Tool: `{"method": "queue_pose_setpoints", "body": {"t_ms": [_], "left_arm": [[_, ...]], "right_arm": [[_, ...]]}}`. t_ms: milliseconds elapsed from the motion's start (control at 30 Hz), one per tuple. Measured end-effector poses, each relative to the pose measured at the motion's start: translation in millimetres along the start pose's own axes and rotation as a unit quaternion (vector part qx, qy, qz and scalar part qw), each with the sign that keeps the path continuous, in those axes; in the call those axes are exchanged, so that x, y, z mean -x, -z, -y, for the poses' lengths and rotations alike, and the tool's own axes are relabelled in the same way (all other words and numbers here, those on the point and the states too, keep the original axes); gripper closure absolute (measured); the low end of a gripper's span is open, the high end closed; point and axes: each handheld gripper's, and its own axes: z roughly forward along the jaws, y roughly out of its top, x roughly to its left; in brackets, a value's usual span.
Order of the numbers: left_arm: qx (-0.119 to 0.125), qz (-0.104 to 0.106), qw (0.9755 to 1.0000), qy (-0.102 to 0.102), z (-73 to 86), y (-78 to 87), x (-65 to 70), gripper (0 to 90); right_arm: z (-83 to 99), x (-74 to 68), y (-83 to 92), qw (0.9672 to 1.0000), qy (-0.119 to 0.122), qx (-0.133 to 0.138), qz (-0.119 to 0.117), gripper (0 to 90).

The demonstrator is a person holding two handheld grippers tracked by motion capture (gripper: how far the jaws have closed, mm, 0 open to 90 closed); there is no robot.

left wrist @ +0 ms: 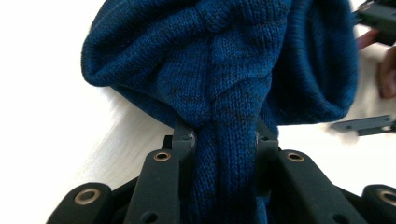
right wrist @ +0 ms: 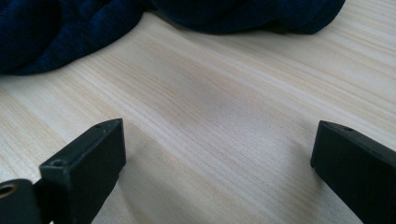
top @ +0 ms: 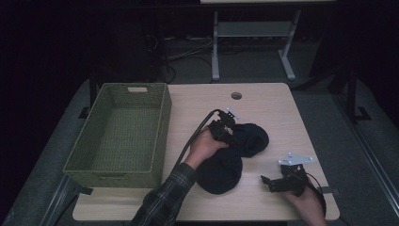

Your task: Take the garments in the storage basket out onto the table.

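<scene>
One dark blue knitted garment (top: 235,153) is pinched in the left claw (top: 229,137); the right claw (top: 269,182) gapes beside one basket (top: 120,136).

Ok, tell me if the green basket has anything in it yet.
Empty. The high view shows the green basket's woven floor bare; the blue knit garment lies outside on the table.

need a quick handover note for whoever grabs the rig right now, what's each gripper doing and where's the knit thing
Left hand-held gripper: shut on a bunched fold of the blue knit garment, mid-table.
Right hand-held gripper: open, nothing between its jaws, low over bare table to the right of the garment.
Green woven basket: at the table's left edge, nothing inside.
Done: garment gripped by the left.
Left, probably: move the garment into the basket; it is still entirely outside it.
</scene>
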Motion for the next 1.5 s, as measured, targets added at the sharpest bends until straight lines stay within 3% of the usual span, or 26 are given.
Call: {"method": "queue_pose_setpoints", "body": {"t_ms": [133, 300, 433, 633, 800, 1033, 1133, 1233, 1500], "left_arm": [[0.006, -0.004, 1.0, -0.001, 1.8, 0.4, -2.4, 65.3], [0.017, -0.022, 0.9996, -0.005, 1.1, 10.9, -0.2, 42.7], [0.032, -0.041, 0.9986, -0.012, 1.7, 24.2, 2.6, 33.0], [0.056, -0.05, 0.9969, -0.023, 5.2, 49.1, 6.5, 28.6], [0.061, -0.054, 0.9961, -0.035, 14.3, 63.9, 12.7, 39.6], [0.066, -0.046, 0.9961, -0.036, 32.9, 77.8, 19.3, 76.2], [0.072, -0.045, 0.9957, -0.036, 42.3, 80.5, 22.6, 87.5], [0.064, -0.039, 0.9963, -0.04, 51.3, 80.7, 24.5, 89.8], [0.057, -0.047, 0.9966, -0.038, 80.9, 73.3, 27.5, 89.8]], "right_arm": [[0.0, 0.0, 0.0, 1.0, 0.0, 0.0, 0.0, 3.0], [0.0, 0.1, -0.1, 1.0, 0.001, 0.0, 0.0, 3.0], [0.0, 0.2, -0.1, 1.0, 0.001, 0.001, 0.0, 3.0], [0.1, 0.2, -0.1, 1.0, 0.001, 0.0, 0.001, 3.0], [0.0, 0.2, 0.0, 1.0, 0.001, 0.0, 0.001, 3.0], [0.0, 0.3, -0.1, 1.0, 0.002, 0.0, 0.001, 3.1], [0.0, 0.3, -0.1, 1.0, 0.002, 0.0, 0.001, 3.0], [0.0, 0.4, -0.1, 1.0, 0.003, 0.0, 0.001, 3.0], [0.0, 0.3, -0.1, 1.0, 0.002, 0.001, 0.002, 3.0]]}}
